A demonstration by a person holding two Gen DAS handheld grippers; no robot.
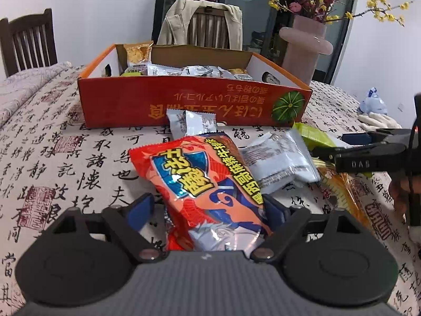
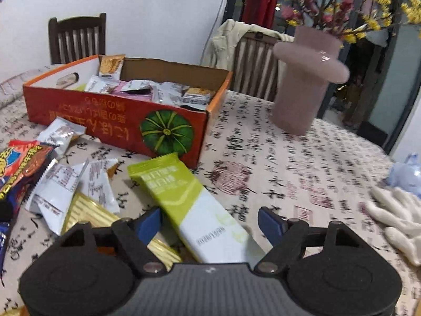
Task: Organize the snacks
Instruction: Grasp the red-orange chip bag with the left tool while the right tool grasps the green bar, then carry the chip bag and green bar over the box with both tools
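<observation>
A red cardboard box (image 1: 158, 102) with several snack packets inside stands on the table ahead; it also shows in the right wrist view (image 2: 105, 121). My left gripper (image 1: 208, 208) is open, its blue pads either side of a red-orange snack bag (image 1: 200, 184) lying on the cloth. My right gripper (image 2: 210, 223) is open around a green-and-white bar packet (image 2: 189, 205); the pads stand apart from it. Silver packets (image 1: 276, 158) and a gold packet (image 2: 86, 210) lie loose between the two grippers.
A pink vase (image 2: 305, 79) with flowers stands right of the box. White gloves (image 2: 394, 216) and a blue plastic bag (image 2: 405, 171) lie at the right. Wooden chairs (image 1: 29, 42) stand behind the table, one with a jacket (image 1: 200, 23).
</observation>
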